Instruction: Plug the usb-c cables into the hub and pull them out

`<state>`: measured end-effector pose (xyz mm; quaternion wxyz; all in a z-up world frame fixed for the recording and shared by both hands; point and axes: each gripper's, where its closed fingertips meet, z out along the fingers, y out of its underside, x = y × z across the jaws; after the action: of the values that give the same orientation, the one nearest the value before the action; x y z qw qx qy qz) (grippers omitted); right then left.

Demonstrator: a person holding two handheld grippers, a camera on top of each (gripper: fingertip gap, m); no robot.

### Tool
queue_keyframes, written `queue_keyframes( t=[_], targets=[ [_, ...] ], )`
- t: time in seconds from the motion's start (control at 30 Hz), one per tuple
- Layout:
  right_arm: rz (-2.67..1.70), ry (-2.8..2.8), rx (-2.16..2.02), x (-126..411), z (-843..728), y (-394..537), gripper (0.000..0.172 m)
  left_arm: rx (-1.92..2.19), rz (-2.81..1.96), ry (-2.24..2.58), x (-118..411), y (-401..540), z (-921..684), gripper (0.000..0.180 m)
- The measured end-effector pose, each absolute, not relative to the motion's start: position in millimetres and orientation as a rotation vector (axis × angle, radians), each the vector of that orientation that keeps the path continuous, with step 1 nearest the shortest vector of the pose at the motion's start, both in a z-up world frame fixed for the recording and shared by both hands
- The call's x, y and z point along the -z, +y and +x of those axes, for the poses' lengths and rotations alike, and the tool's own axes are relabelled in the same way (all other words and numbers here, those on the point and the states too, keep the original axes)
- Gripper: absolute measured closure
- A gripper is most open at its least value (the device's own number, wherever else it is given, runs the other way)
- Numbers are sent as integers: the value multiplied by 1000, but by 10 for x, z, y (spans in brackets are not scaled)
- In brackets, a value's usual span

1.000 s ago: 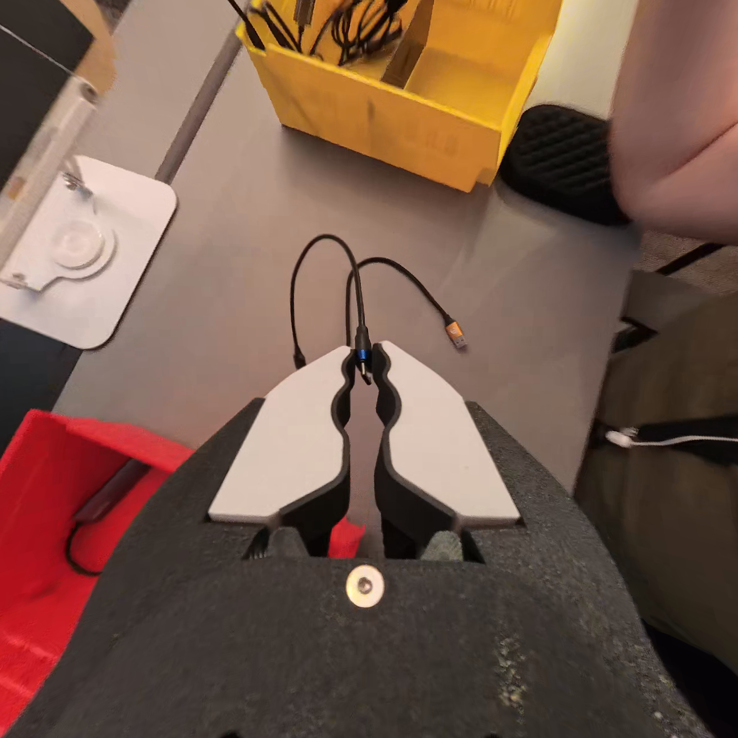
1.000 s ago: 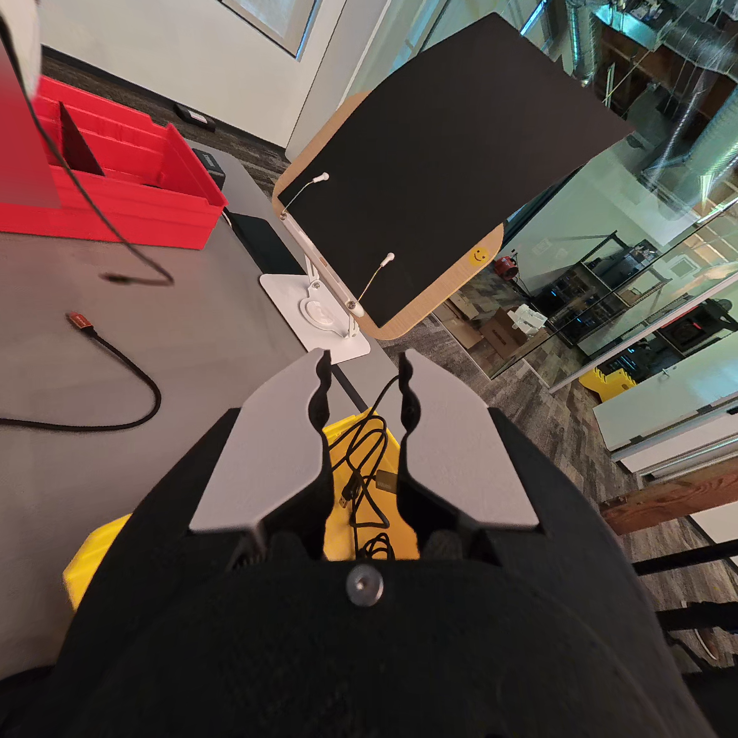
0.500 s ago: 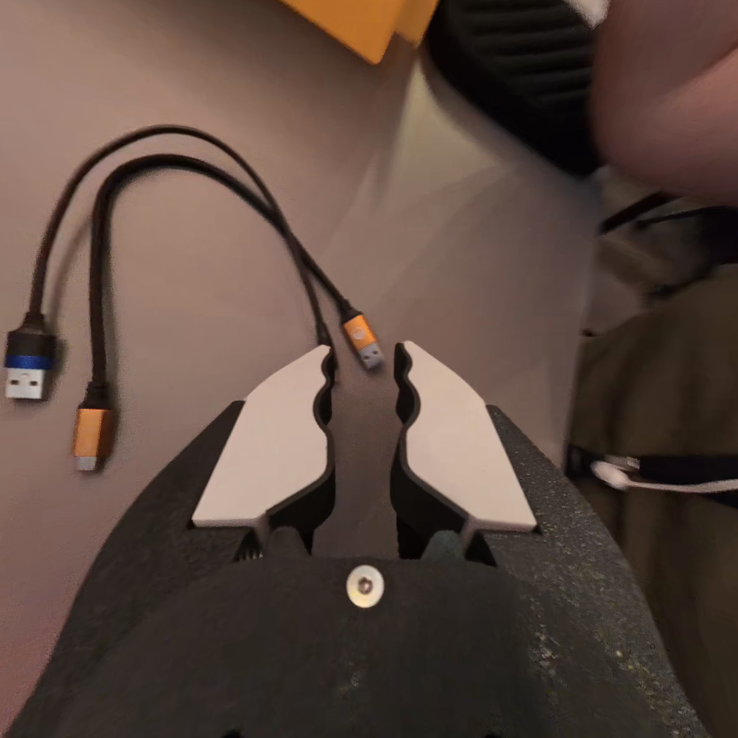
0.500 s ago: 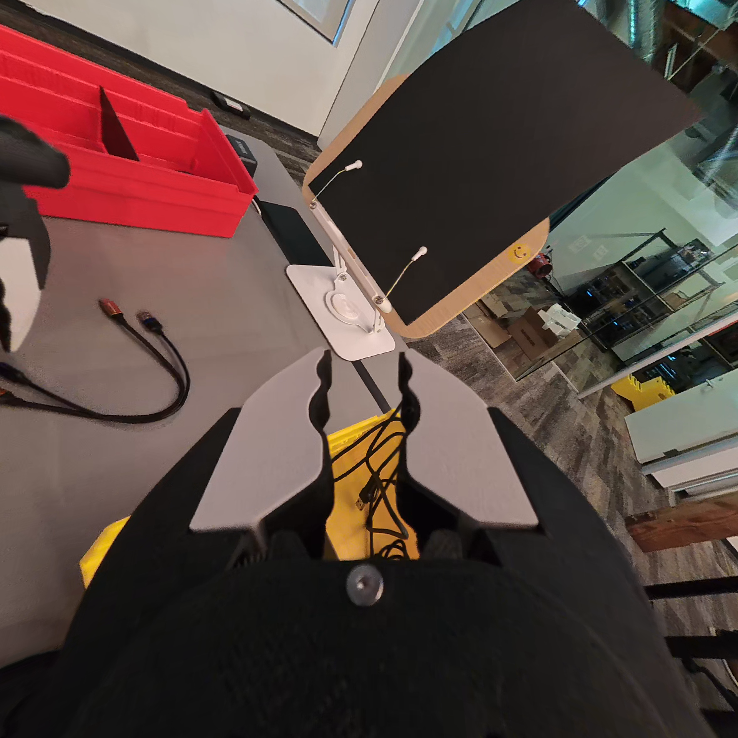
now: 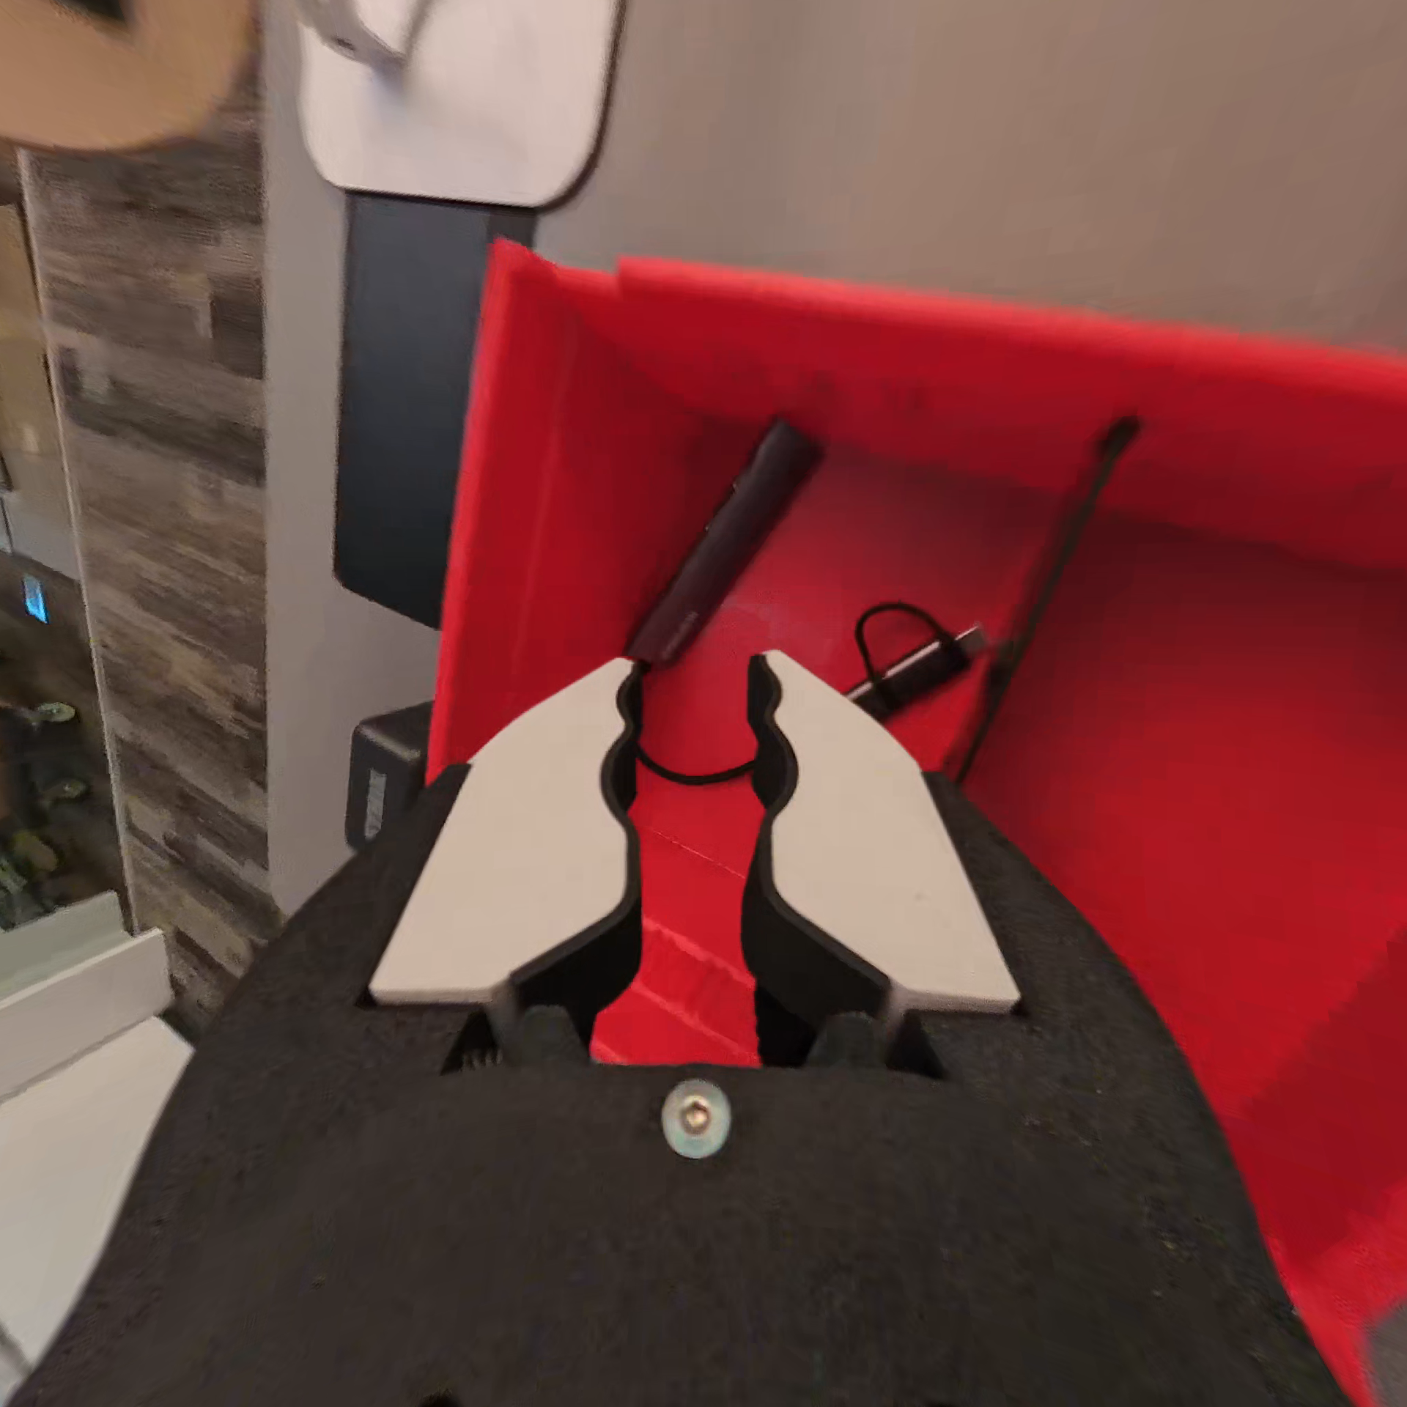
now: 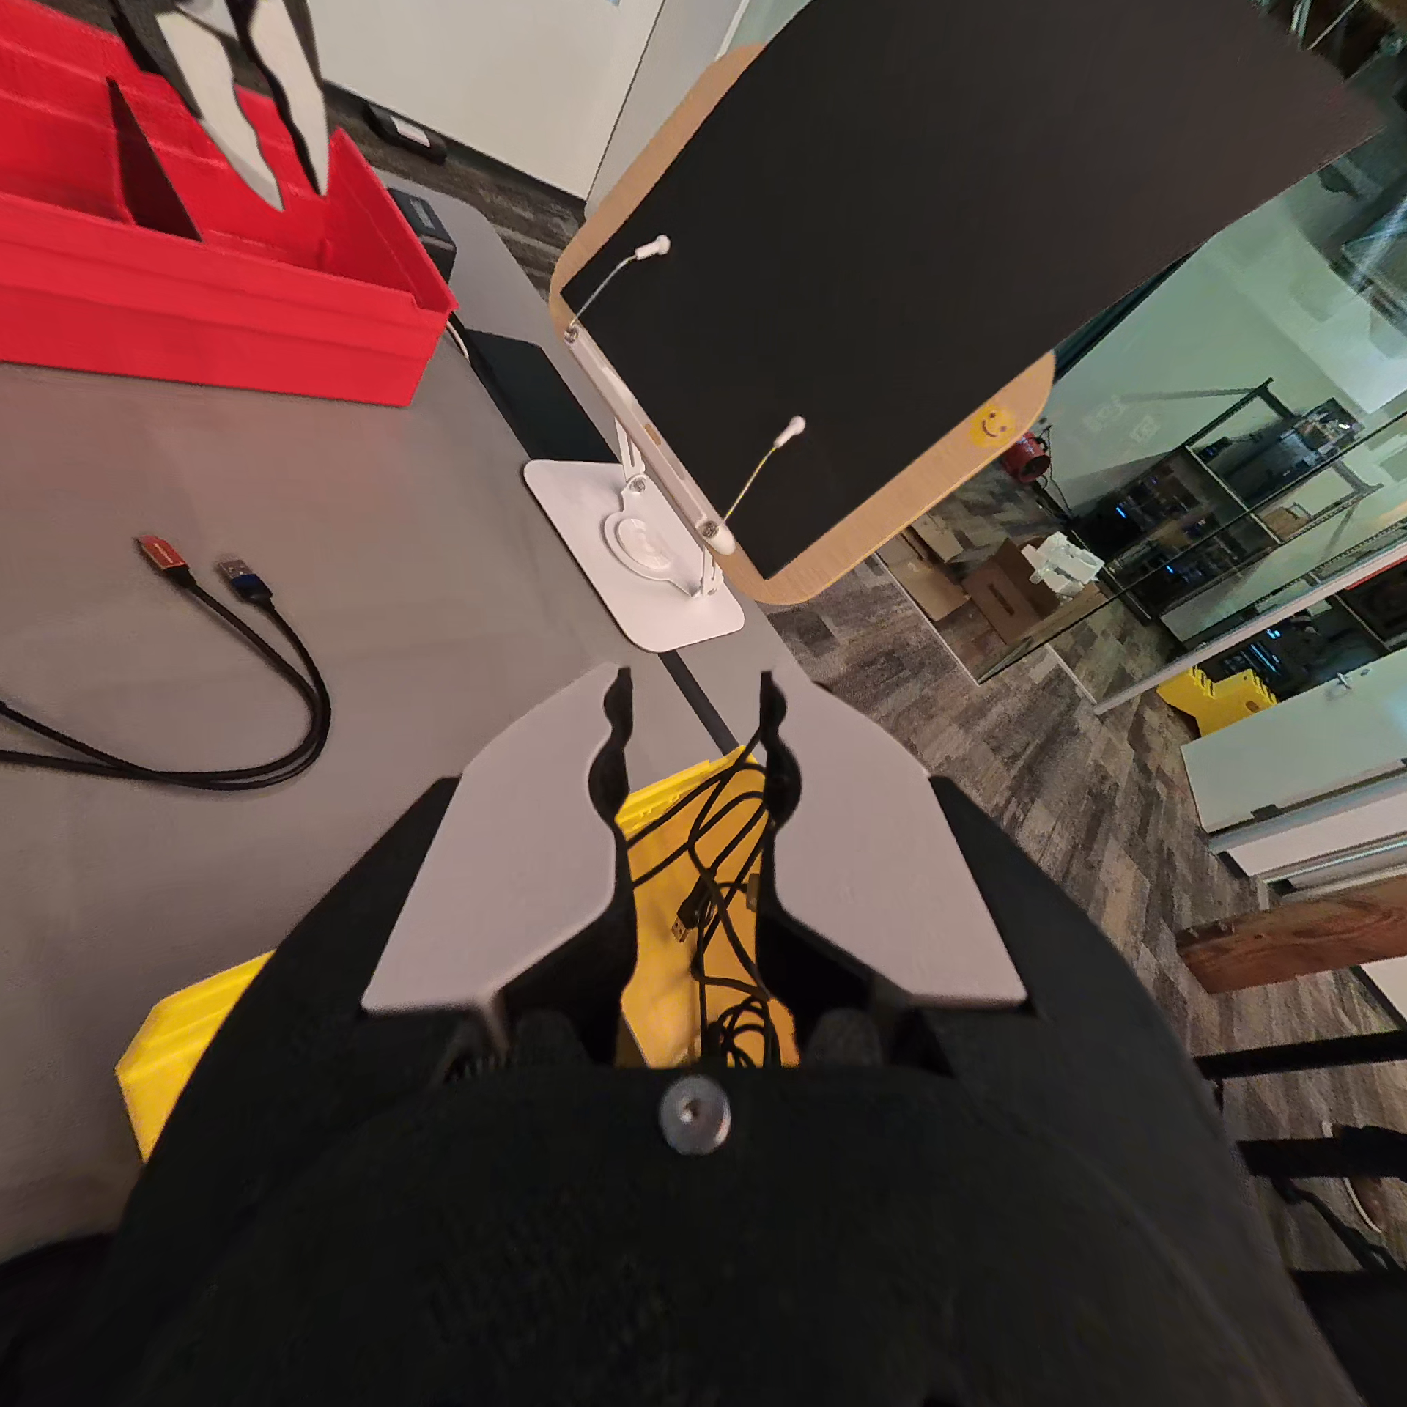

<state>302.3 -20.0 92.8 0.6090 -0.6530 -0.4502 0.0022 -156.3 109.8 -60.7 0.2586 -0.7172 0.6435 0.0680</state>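
The left tool (image 5: 691,670), which a second ago pinched a cable plug over the bench, now hangs open and bare above the red bin (image 5: 914,358). Just ahead of its tips lies the dark hub (image 5: 723,548), its thin lead curling beneath the jaws to a plug (image 5: 921,670) at the right. The right tool (image 6: 694,685) stays open, bare, over the yellow bin (image 6: 670,807) of tangled cables (image 6: 723,875). Two cables (image 6: 228,609) lie on the bench (image 6: 381,533) to its left. Any lettering is too blurred to read.

The left gripper (image 5: 693,670), a second ago pinching a blue-collared cable plug above the desk, now hangs open over the red bin (image 5: 990,365). That cable (image 6: 251,590) now lies on the desk (image 6: 381,533) beside the orange-tipped one (image 6: 161,552).
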Motion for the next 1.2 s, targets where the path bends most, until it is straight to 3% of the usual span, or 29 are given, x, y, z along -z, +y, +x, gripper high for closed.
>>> queue_keyframes(
  t=[0.3,0.57,0.67,0.97,1.2],
  targets=[
    [-1530,-1098,-26,-803,2833,-128,140,-335,-1692,2149,1282,1436,-1628,133],
    [-1574,-1163,-40,-611,2698,-32,140,-319,-1525,2386,1500,1504,-1463,144],
    [-1593,-1189,-36,-533,2669,-4,140,-261,-1525,2421,1528,1513,-1431,154],
    [-1607,-1214,-39,-473,2662,2,140,-289,-1644,2461,1513,1451,-1527,158],
    [-1575,-1208,-51,-549,2659,-44,141,-359,-1667,2182,1074,1570,-1514,159]
  ],
)
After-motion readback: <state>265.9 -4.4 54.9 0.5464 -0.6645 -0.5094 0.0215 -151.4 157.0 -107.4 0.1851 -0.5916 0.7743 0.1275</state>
